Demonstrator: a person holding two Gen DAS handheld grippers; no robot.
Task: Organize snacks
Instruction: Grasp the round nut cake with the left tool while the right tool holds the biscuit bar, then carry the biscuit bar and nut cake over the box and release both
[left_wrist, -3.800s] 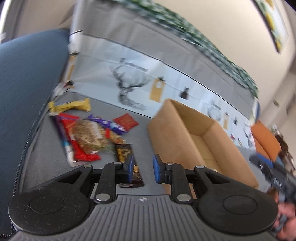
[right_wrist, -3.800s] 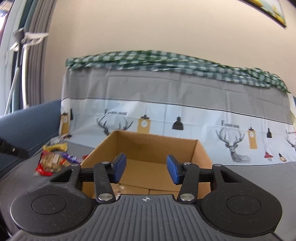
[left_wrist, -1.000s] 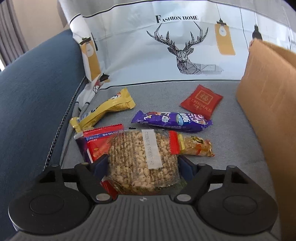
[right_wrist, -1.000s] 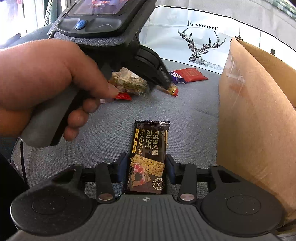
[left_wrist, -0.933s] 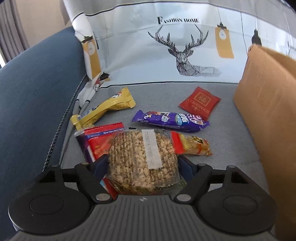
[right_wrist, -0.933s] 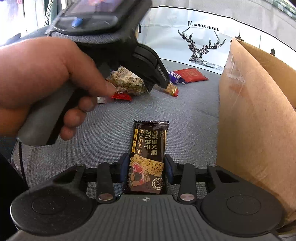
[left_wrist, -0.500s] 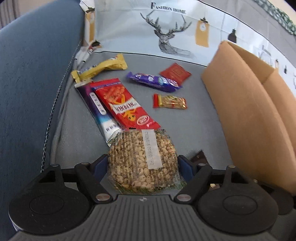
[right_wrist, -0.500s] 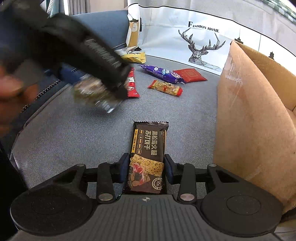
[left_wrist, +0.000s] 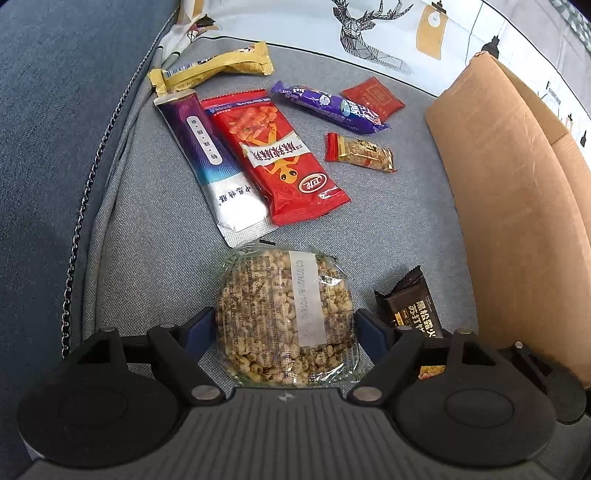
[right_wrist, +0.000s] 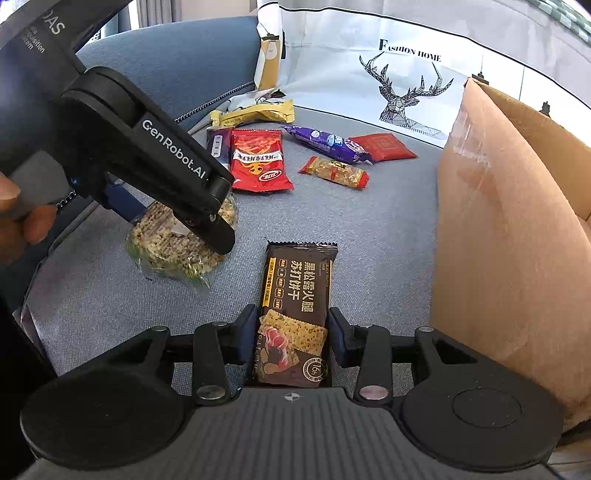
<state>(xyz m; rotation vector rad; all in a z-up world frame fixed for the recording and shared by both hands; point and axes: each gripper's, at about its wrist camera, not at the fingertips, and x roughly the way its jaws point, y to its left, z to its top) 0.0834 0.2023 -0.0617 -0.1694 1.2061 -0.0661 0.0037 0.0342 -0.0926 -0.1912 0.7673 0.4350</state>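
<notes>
My left gripper is shut on a round clear-wrapped puffed-grain cake and holds it above the grey sofa seat; it shows in the right wrist view too. My right gripper is shut on a dark brown cracker packet, next to the cardboard box. The packet also shows in the left wrist view. Loose snacks lie beyond: a red packet, a purple-and-silver pouch, a yellow bar, a purple bar, a small red sachet and a gold-and-red candy bar.
The open cardboard box stands at the right on the grey seat. A blue sofa arm rises at the left. A white deer-print cloth covers the sofa back behind the snacks.
My left gripper has lifted the grain cake off the snack pile and drawn it back toward the right gripper, uncovering the red packet and the pouch. My right gripper has stayed shut on the cracker packet.
</notes>
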